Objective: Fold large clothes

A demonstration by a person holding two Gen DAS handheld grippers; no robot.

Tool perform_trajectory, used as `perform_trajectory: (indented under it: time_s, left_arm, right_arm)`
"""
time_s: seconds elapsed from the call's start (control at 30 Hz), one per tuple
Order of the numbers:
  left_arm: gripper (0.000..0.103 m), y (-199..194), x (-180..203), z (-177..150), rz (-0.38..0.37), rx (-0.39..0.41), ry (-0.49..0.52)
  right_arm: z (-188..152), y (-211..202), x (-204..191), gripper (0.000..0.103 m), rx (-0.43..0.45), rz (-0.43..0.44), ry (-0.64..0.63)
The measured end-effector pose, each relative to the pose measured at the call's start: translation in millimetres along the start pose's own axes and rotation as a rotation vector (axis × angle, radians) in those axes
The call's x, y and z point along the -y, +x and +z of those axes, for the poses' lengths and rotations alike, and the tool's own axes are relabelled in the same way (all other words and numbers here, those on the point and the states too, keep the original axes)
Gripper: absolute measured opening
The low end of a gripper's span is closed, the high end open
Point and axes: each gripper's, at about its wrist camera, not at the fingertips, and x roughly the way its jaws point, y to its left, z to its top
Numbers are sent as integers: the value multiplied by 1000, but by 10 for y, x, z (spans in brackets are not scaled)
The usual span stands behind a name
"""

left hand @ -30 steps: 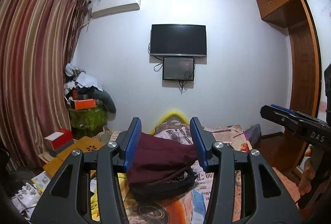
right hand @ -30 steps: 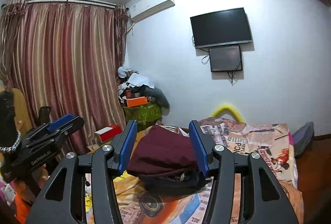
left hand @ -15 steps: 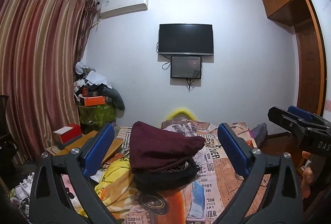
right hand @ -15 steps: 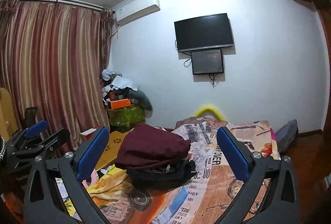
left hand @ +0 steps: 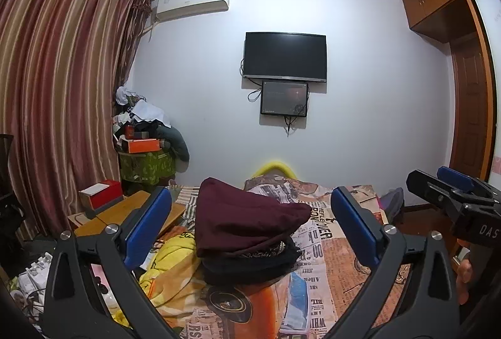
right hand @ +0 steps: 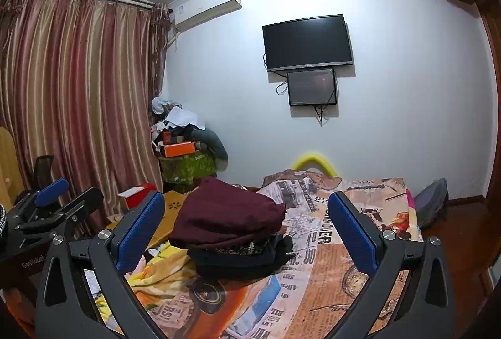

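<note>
A folded maroon garment lies on top of a folded dark garment, stacked on the bed's printed cover. My left gripper is open wide just short of the stack, its blue pads apart from the cloth on both sides. In the right wrist view the same maroon garment sits framed by my right gripper, which is also open wide and touches nothing. The right gripper shows at the right edge of the left wrist view, and the left gripper at the left edge of the right wrist view.
A crumpled yellow garment lies on the bed left of the stack. Beyond it are a wooden board, a red and white box and a cluttered green bin by the curtain. A backpack sits at the bed's far right.
Both grippers went from closed around the maroon garment to wide open. The stack now rests on the bed, free of the pads, and both views have backed off slightly.
</note>
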Motion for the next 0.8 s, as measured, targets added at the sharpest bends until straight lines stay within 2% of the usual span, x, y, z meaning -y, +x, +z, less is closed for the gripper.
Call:
perform_trajectory:
  time_s: [0.8]
  left_arm:
    - [102,118,-41,-71,4,-35,-16]
  right_arm:
    - [11,28,-16,103,-33,6,-3]
